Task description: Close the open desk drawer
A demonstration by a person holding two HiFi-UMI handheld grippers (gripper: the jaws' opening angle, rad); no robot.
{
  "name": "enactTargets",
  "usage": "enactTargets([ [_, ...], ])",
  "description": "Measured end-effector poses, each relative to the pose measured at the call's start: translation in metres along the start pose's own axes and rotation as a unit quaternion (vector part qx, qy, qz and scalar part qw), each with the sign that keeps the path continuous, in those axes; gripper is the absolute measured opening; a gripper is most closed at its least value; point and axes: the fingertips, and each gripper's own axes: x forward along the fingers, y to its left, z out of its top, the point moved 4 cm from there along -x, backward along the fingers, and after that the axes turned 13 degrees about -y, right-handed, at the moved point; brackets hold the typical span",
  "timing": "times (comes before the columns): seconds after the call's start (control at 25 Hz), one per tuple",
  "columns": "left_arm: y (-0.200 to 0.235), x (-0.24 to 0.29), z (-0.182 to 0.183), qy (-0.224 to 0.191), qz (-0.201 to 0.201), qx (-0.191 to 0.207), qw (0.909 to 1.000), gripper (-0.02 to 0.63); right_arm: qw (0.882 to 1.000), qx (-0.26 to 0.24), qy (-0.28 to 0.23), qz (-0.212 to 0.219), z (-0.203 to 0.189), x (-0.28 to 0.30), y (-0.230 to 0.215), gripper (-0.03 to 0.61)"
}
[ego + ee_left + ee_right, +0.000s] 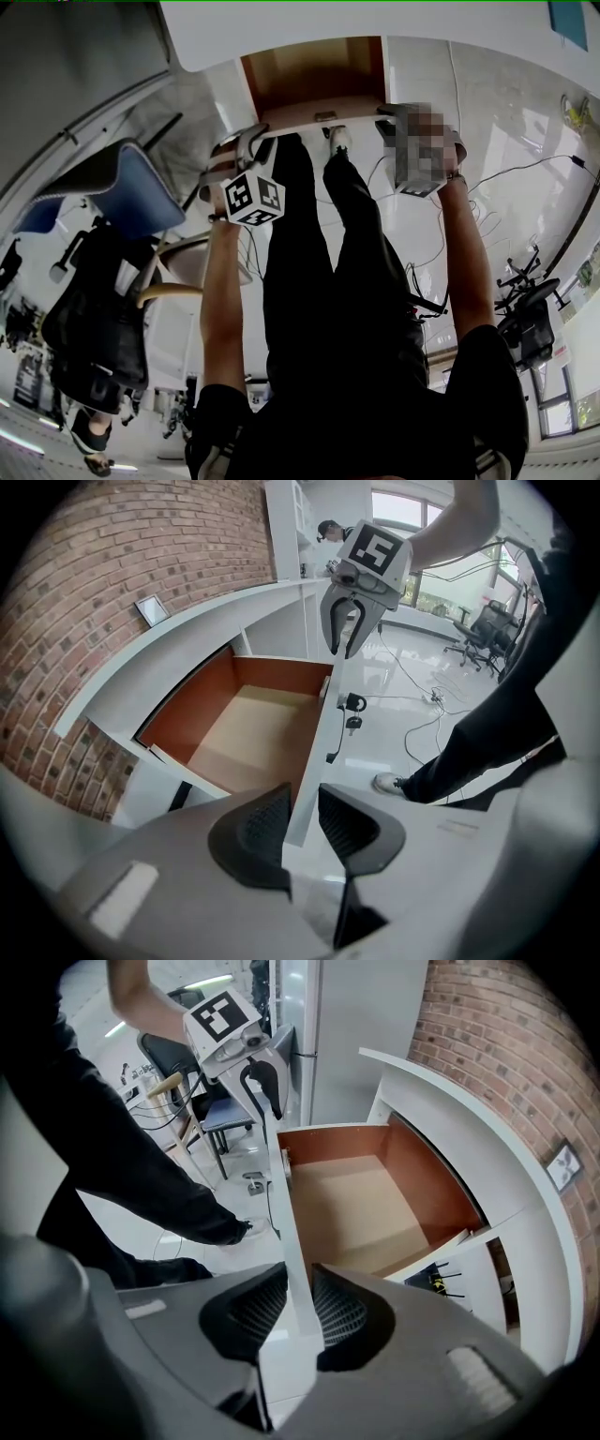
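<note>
The desk drawer (314,80) stands pulled out, its brown inside (253,733) (356,1204) bare. Its white front panel (319,117) (323,733) (291,1232) runs edge-on between both pairs of jaws. My left gripper (255,141) (302,822) is shut on the panel's left end, with a ribbed pad on each face. My right gripper (389,117) (300,1312) is shut on the right end in the same way; it is partly mosaicked in the head view. Each gripper view shows the other gripper, the right gripper (347,653) and the left gripper (267,1110), over the panel's far end.
The curved white desk top (187,639) overhangs the drawer, against a brick wall (112,602). A key (353,703) hangs from the panel's lock. The person's legs (328,244) stand before the drawer. A blue chair (131,187) is at the left; cables (525,169) and an office chair (530,323) are at the right.
</note>
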Motion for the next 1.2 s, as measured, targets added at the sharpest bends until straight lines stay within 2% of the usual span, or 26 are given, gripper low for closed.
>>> enactTargets([
  [0.36,0.014,-0.008,0.008,-0.004,-0.012,0.009,0.9999,0.109,1.0,0.002,-0.007,0.013,0.009,-0.007,-0.011,0.086],
  [1.2,0.079,0.012,0.02,-0.006,0.035,0.018,0.9992,0.117,0.999,-0.001,-0.021,-0.038,0.017,0.004,-0.082,0.097],
])
